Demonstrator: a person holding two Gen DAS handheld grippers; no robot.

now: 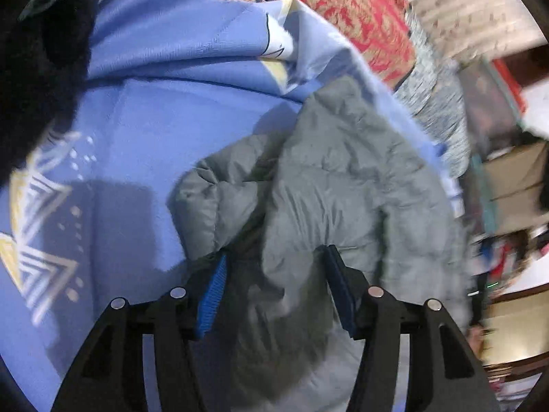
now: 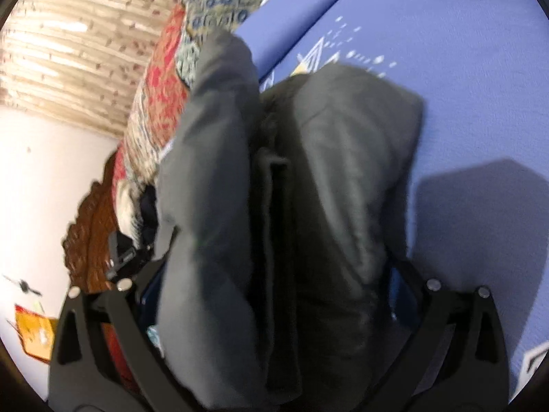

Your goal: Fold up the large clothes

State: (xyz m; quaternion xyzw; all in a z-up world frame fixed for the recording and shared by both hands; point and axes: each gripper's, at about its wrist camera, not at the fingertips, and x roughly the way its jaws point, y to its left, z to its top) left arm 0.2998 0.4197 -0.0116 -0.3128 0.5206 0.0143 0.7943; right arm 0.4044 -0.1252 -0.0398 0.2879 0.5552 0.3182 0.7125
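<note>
A grey padded jacket (image 1: 329, 178) hangs bunched over a blue bedspread (image 1: 144, 130). My left gripper (image 1: 274, 267) holds a thick fold of the jacket between its blue-padded fingers (image 1: 214, 292). In the right wrist view the same grey jacket (image 2: 274, 206) fills the middle, folded into two thick lobes with a seam between them. My right gripper (image 2: 274, 285) has its jaws wide around this bulk, and its fingertips are hidden by the fabric. The jacket seems lifted off the blue bedspread (image 2: 463, 103).
A red and beige patterned rug or cover (image 1: 360, 17) lies at the bed's far edge, also in the right wrist view (image 2: 154, 103). A black furry item (image 1: 37, 68) sits at the left. A beige curtain (image 2: 68, 41), a white wall and cluttered shelves (image 1: 497, 171) lie beyond.
</note>
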